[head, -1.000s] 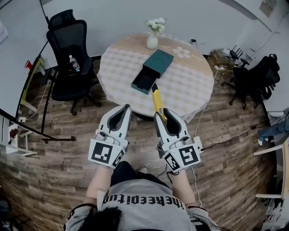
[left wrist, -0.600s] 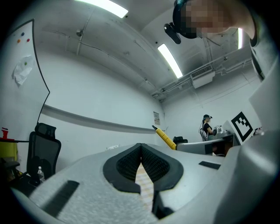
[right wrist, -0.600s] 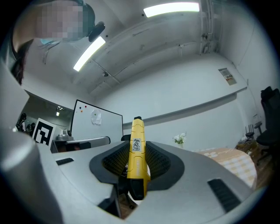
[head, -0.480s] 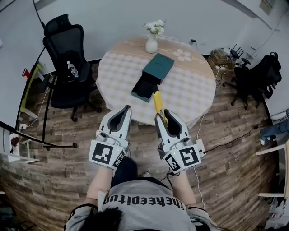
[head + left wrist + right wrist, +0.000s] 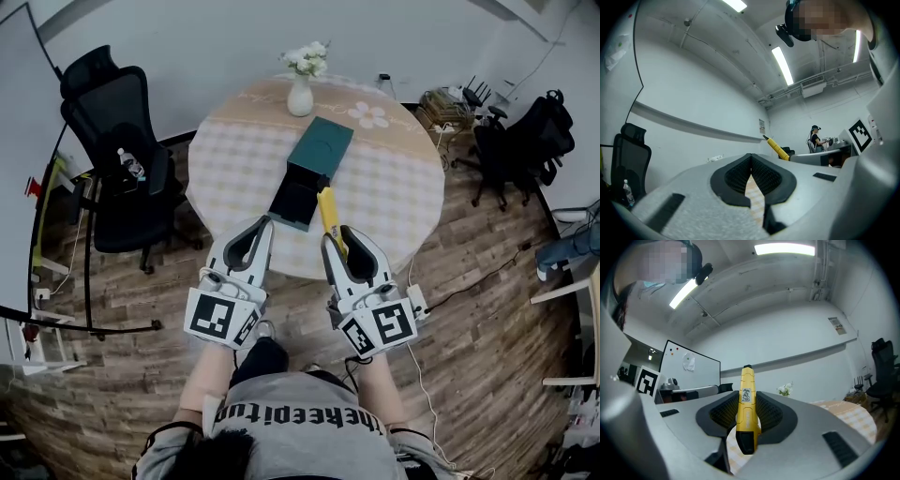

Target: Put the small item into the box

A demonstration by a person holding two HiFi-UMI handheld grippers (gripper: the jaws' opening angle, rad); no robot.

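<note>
A dark green box (image 5: 315, 159) lies on the round table (image 5: 394, 187), its drawer (image 5: 294, 201) pulled out toward me. My right gripper (image 5: 338, 233) is shut on a yellow utility knife (image 5: 327, 216) (image 5: 746, 408), which sticks out ahead of the jaws just short of the table's near edge, right of the drawer. The left gripper (image 5: 263, 225) (image 5: 751, 159) is shut with nothing in it, held beside the right one, below the drawer in the head view.
A white vase of flowers (image 5: 301, 82) stands at the table's far side. A black office chair (image 5: 112, 141) is left of the table, another black chair (image 5: 511, 150) at right. Cables and a power strip (image 5: 416, 302) lie on the wood floor.
The table and box have drawn closer and shifted slightly left in the head view. Both grippers keep the same pose and the knife stays gripped.
</note>
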